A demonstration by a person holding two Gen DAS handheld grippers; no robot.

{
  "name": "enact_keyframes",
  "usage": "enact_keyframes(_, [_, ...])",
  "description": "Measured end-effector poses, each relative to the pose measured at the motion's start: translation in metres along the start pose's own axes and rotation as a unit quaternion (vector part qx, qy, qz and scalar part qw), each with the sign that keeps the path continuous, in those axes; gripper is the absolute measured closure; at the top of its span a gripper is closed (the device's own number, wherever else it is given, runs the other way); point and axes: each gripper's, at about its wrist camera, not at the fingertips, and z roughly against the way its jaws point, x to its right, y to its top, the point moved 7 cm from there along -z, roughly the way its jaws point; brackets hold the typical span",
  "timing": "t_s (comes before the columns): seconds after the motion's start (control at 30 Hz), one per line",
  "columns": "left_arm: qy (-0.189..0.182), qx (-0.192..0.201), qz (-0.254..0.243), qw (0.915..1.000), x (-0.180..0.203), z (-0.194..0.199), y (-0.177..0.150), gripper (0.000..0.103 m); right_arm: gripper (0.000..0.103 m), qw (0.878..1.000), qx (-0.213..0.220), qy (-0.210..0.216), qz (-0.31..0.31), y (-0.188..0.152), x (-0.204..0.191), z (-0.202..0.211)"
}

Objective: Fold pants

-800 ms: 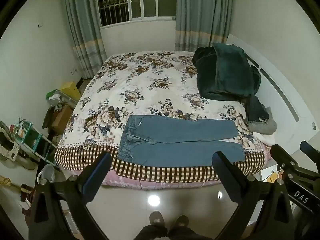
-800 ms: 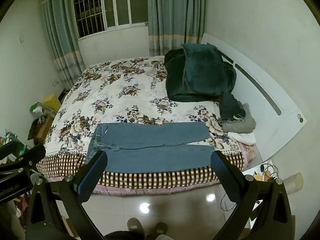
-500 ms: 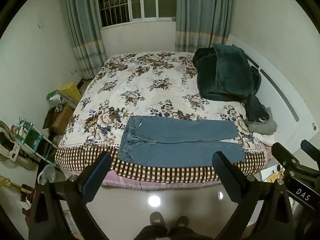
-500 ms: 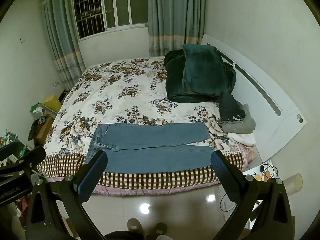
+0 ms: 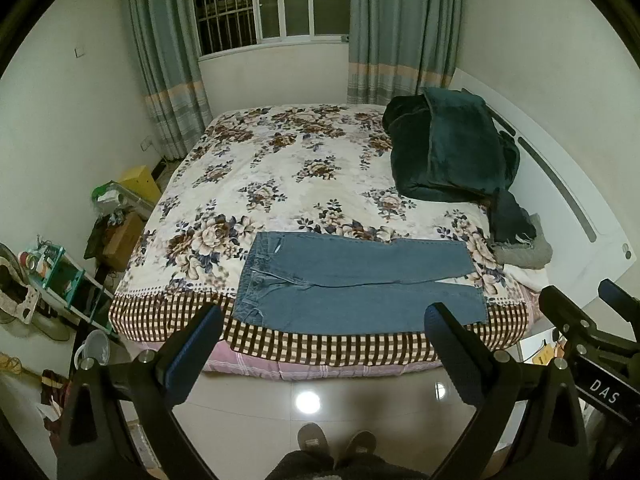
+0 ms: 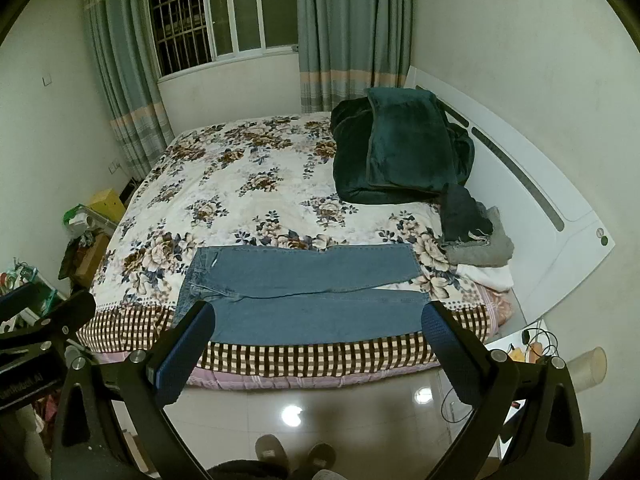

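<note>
Slippers (image 5: pixel 336 446) on the tiled floor mark where the person stands, short of the bed (image 5: pixel 280 184). Left tool (image 5: pixel 322 330) and right tool (image 6: pixel 318 330) both gape fully wide, empty, angled down over the floor. Ahead, the pants (image 5: pixel 360 284) lie flat along the bed's near edge, long axis running crosswise: waistband to the left, nearer the left tool, cuffs to the right, nearer the right tool. Beyond sits a dark green blanket (image 5: pixel 452 152).

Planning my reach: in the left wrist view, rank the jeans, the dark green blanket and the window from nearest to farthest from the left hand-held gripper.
From the left hand-held gripper:
1. Jeans, flat along the bed's near edge.
2. Dark green blanket, heaped far right by the headboard.
3. Window, in the back wall.
</note>
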Motion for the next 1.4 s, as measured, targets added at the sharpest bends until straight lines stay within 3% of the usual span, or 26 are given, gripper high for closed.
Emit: enact_keyframes(1.4, [0.002,0.018,0.002,0.9998,0.020,0.004,0.024,0.000,0.000,1.000,0.007,0.001,0.000,0.014,0.006,0.014])
